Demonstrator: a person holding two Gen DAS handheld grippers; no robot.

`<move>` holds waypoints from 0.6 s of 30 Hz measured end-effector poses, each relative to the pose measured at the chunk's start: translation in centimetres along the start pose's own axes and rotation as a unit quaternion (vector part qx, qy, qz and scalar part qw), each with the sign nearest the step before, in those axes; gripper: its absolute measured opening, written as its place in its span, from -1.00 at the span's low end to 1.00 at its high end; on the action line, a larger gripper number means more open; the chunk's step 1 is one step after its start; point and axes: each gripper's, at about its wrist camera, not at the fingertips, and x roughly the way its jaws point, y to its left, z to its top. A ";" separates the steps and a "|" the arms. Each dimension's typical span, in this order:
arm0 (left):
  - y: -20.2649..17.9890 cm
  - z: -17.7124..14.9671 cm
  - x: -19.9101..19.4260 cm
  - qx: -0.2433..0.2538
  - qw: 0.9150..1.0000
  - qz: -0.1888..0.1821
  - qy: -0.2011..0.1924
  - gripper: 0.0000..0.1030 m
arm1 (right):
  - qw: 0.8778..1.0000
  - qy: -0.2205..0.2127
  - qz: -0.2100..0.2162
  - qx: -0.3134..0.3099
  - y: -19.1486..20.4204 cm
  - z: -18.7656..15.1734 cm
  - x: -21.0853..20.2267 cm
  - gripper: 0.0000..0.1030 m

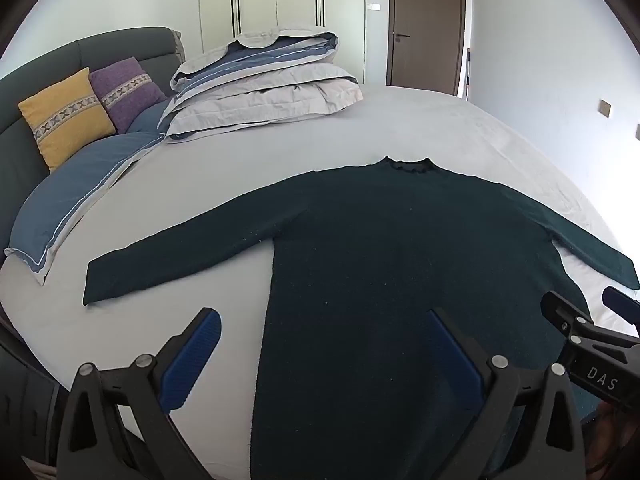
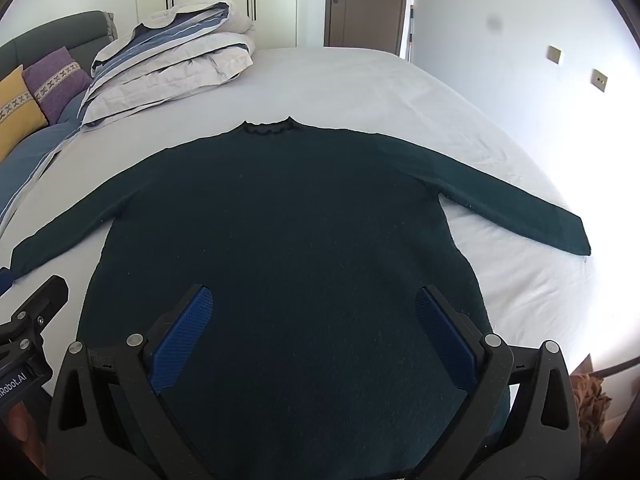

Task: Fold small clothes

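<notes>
**Two open claws poised over one spread sweater**

While both claws hang low over the hem end of the dark green knitted long-sleeved sweater [image 2: 280, 220], neither has hold of anything. Seen from its own camera, the left claw [image 1: 320, 356] points forward along the sweater's left edge, its two blue-padded fingers [image 1: 192, 360] spread wide: one sits over bare sheet just beside the sweater, the other over the knit. Likewise tilted forward, the right claw [image 2: 314, 332] has its two blue pads spread wide, both over the sweater's lower body, gripping nothing. Whether the pads touch the cloth cannot be told.

One sweater lies flat on the white-sheeted bed [image 2: 400, 88], front down or up unclear, collar away from the claws, both sleeves stretched outward. Beyond the sweater's collar, to the left, sits one stack of folded grey-and-blue quilts [image 1: 264, 84]. Farther left of the sweater lean two square cushions, one yellow [image 1: 66, 116] and one purple [image 1: 126, 90], against a grey padded headboard [image 1: 44, 60].
</notes>
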 end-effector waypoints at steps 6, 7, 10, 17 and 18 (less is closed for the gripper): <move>0.1 0.0 0.3 -0.003 1.000 0.002 -0.001 1.00 | 1.000 0.003 -0.001 -0.001 0.1 0.0 0.5 0.99; 0.1 -0.1 0.3 -0.003 1.000 0.002 -0.001 1.00 | 1.000 0.003 -0.001 -0.001 0.1 0.0 0.5 0.99; 0.2 -0.1 0.4 -0.003 1.000 0.002 0.000 1.00 | 1.000 0.004 -0.001 -0.001 0.2 -0.1 0.5 0.99; 0.1 -0.2 0.5 -0.003 1.000 0.002 0.000 1.00 | 1.000 0.006 -0.002 0.000 0.3 -0.3 0.5 0.99; 0.1 -0.2 0.5 -0.003 1.000 0.002 0.000 1.00 | 1.000 0.006 -0.002 0.000 0.4 -0.3 0.4 0.99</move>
